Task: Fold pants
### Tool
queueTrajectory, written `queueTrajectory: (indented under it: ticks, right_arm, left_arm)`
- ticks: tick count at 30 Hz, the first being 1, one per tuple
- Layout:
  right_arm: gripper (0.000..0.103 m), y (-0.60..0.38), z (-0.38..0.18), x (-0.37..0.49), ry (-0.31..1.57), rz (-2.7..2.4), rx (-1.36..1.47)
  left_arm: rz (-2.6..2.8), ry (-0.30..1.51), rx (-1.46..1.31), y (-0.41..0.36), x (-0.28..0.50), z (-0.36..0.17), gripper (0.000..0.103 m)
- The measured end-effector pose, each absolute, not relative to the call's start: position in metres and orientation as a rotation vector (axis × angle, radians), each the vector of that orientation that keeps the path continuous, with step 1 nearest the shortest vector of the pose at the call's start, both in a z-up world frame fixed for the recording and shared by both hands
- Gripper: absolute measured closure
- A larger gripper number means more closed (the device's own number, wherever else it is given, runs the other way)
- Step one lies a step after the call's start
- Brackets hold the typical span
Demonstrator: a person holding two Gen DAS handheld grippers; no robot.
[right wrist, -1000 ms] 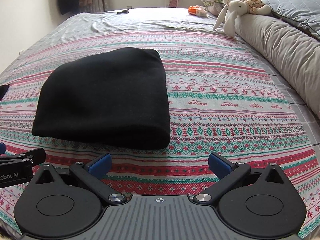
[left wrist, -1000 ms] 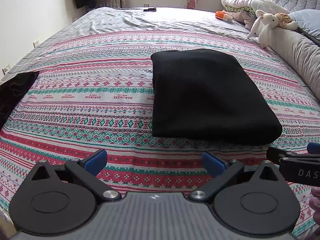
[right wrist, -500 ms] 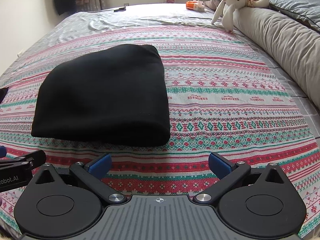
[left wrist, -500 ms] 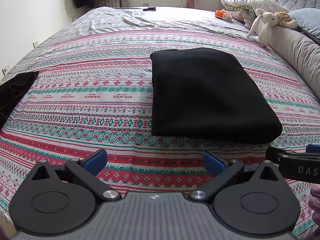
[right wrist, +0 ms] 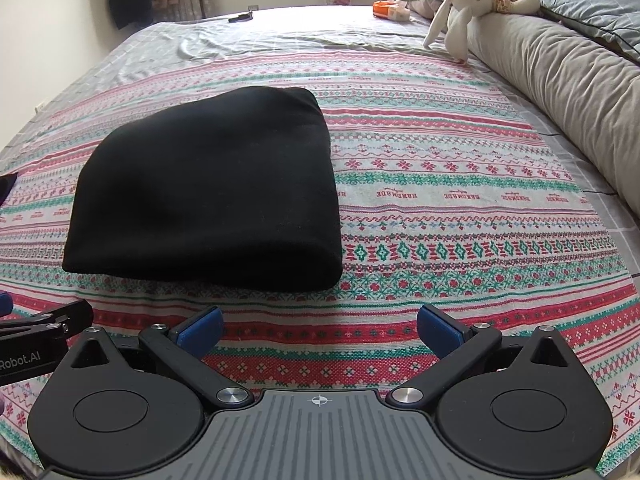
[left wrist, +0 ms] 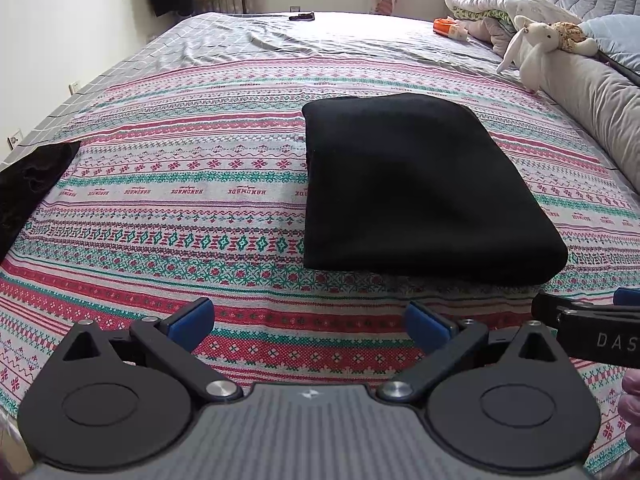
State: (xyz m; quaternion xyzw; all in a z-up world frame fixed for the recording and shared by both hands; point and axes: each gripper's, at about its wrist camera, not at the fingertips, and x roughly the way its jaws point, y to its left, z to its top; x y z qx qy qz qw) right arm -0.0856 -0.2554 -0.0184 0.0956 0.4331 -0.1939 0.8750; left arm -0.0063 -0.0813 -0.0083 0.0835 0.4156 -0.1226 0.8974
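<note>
Both tools have drifted slightly back, left tool [left wrist: 307, 317] and right tool [right wrist: 319, 326] spread empty, since the pants [left wrist: 416, 192] lie folded on the bed [left wrist: 160, 200].

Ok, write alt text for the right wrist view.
Black pants lie folded into a compact rectangle on a patterned bedspread. The open right gripper hovers empty just short of them; a stuffed rabbit rests on pillows beyond.

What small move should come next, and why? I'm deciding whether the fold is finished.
Probably just draw both grippers back: the black pants already lie in a compact folded bundle on the patterned blanket, and the left gripper and right gripper are open, empty and short of it.
</note>
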Motion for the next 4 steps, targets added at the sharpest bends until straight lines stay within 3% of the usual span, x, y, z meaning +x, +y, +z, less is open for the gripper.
queueTrajectory:
  ticks: [4]
  right_arm:
    - [0.0, -0.2557, -0.0186, -0.0851, 0.907, -0.405, 0.201]
  left_arm:
    - [-0.244, 0.823, 0.209, -0.0846, -0.0105, -0.0062, 0.0]
